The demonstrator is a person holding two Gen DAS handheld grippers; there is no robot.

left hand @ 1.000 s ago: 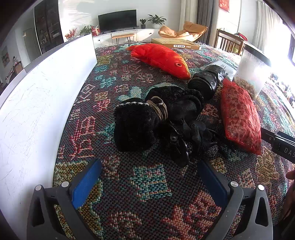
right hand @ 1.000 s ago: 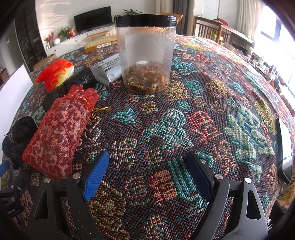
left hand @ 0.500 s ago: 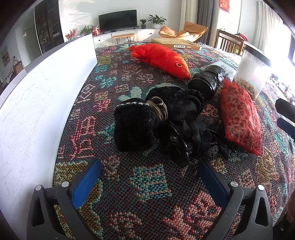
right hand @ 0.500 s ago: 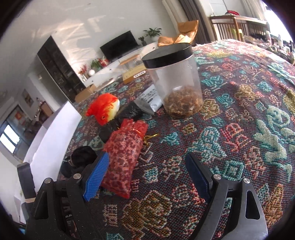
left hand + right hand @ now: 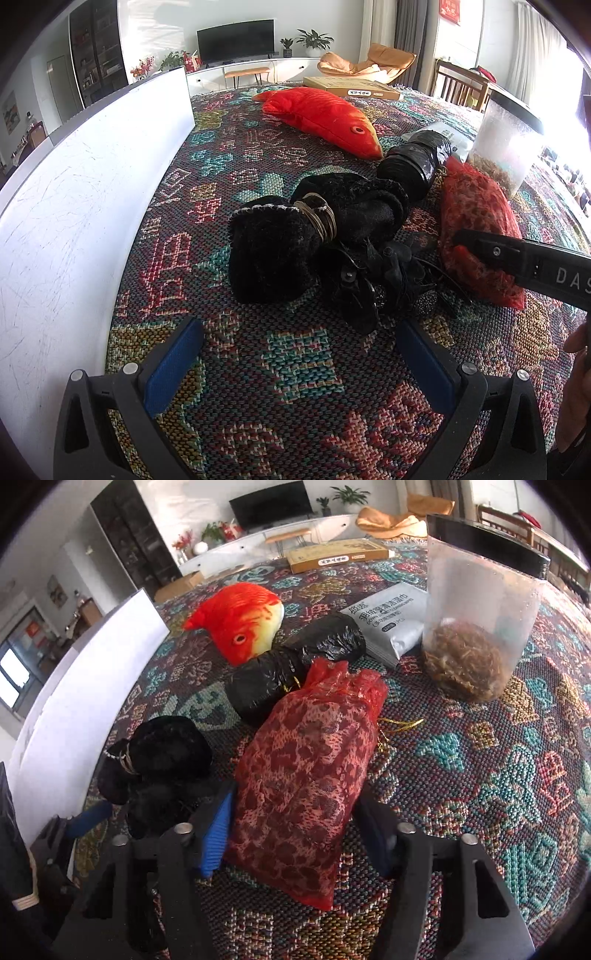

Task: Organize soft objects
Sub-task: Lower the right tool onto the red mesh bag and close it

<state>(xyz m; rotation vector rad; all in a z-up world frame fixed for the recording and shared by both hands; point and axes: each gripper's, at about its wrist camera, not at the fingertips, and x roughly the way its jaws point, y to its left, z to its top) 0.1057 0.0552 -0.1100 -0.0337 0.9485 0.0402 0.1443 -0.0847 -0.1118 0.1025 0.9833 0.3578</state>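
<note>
Woven cloth (image 5: 295, 373) in red, teal and gold patterns covers the table, with a living room behind: a television, potted plants and an orange lounge chair. A white board (image 5: 74, 206) stands upright along the table's left edge.

The left tool (image 5: 299, 362) hovers low over the cloth with its blue-padded fingers spread wide and nothing between them. Just ahead of it lies a black fuzzy bundle (image 5: 295, 236) bound with a tan band, touching a tangle of black hair accessories (image 5: 373, 284).

The right tool (image 5: 295, 834) has its fingers on either side of the near end of a red mesh pouch (image 5: 306, 771), which lies flat on the cloth; the blue left pad looks to touch the pouch, though whether it is actually gripped I cannot tell.

Beyond the pouch, touching its gathered neck, lies a black plastic bag roll (image 5: 295, 664), and behind that a red plush fish (image 5: 240, 624). A grey wet-wipe packet (image 5: 391, 624) lies beside a clear jar with a black lid (image 5: 476, 624) holding dried brown matter. A flat cardboard box (image 5: 336, 555) sits at the far edge.
</note>
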